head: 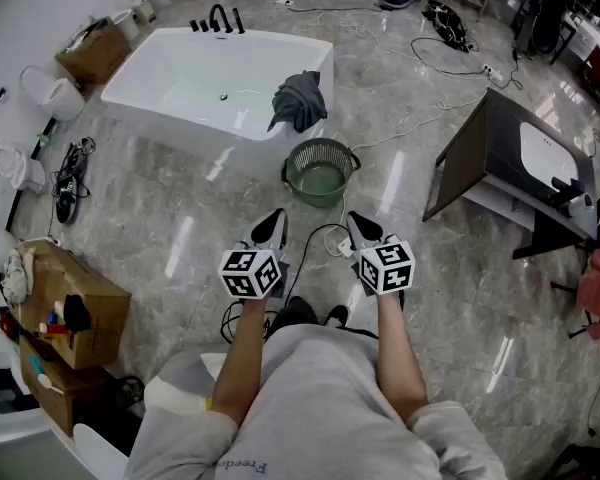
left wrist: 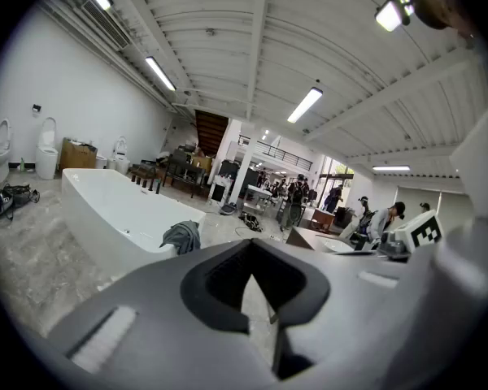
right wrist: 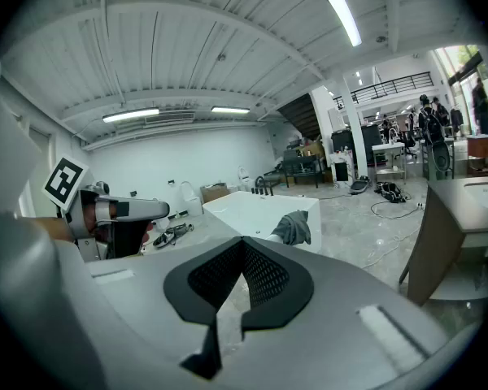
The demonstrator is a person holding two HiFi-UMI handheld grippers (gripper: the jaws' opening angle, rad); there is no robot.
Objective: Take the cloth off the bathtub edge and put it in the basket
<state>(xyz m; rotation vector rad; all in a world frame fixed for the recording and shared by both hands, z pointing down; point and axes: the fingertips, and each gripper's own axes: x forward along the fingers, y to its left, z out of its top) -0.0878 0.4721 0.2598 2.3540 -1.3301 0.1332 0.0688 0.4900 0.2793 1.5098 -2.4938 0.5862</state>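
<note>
Held level before the person's body, the left hand-held gripper (head: 271, 226) and the right hand-held gripper (head: 361, 230) are both clenched and empty, as no grasp has begun. The cloth (head: 300, 99) hangs over the near corner of the bathtub (head: 170, 118), well apart from them. The basket (head: 320, 144) stands on the floor just beside that corner, probably to keep the carry short.

Glossy white bathtub (head: 180, 83), soft grey cloth (head: 300, 98), green plastic basket (head: 320, 168), polished marble floor (head: 430, 298)

Bright ceiling striplights (left wrist: 306, 104), floor glare, fisheye edges
</note>
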